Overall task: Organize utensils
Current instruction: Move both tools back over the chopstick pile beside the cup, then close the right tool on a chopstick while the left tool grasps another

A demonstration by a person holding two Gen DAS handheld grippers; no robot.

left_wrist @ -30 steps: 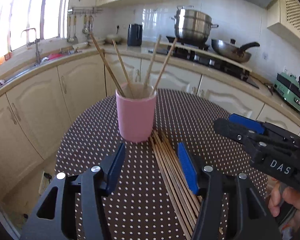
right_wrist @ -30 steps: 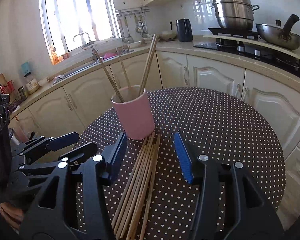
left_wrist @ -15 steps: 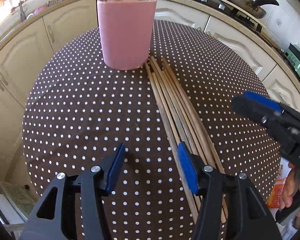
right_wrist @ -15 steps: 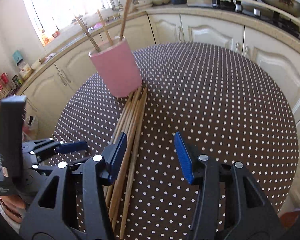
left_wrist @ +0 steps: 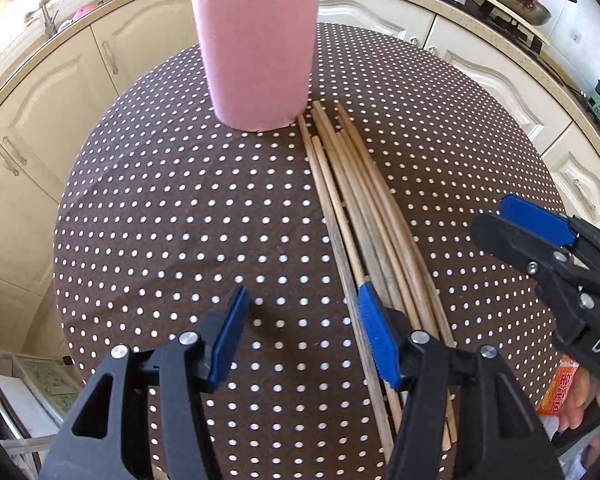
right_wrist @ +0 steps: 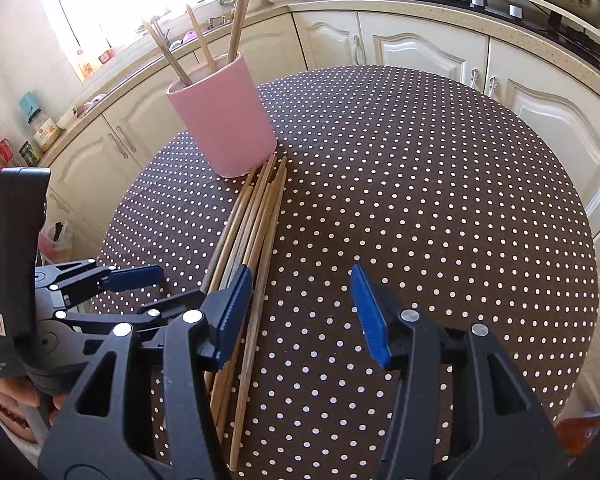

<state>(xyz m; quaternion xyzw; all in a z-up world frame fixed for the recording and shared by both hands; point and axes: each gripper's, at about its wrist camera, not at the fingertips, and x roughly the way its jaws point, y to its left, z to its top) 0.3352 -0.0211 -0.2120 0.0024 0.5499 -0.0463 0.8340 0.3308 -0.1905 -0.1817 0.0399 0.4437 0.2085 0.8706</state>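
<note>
Both the left gripper (left_wrist: 302, 332) and right gripper (right_wrist: 300, 312) hang released above loose chopsticks (left_wrist: 364, 208) on the bench (left_wrist: 180, 220), below a pink cup (left_wrist: 256, 52) at top centre.

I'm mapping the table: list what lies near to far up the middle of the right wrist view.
right gripper → loose chopsticks → pink cup → counter cabinets

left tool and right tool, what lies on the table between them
The loose chopsticks lie between the left tool and the right tool, a bundle on the dotted tablecloth running to the pink cup. Both wrist views show it.
</note>
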